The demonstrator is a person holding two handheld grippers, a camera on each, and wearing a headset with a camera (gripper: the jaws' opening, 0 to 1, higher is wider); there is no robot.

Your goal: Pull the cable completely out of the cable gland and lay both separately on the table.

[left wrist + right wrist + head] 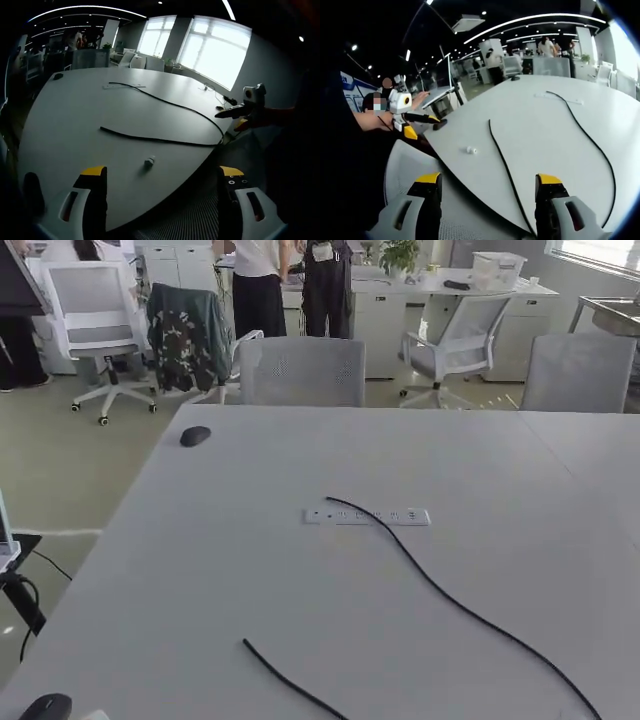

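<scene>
A long black cable [440,590] lies in a loop on the grey table [200,570]. It also runs across the table in the left gripper view as the cable [165,102] and in the right gripper view as the cable [502,160]. A small white cable gland [149,161] rests alone on the table near its edge, a short way from the cable; the right gripper view has the gland [471,149] too. My left gripper [162,200] is open and off the table's edge, holding nothing. My right gripper [489,200] is also open and holding nothing. Each gripper appears in the other's view: right gripper [220,114], left gripper [439,121].
A white power strip [367,516] lies mid-table under the cable. One dark mouse [195,436] sits at the far left, another mouse [45,706] at the near left corner. Grey chairs [302,370] stand behind the table, and people stand further back.
</scene>
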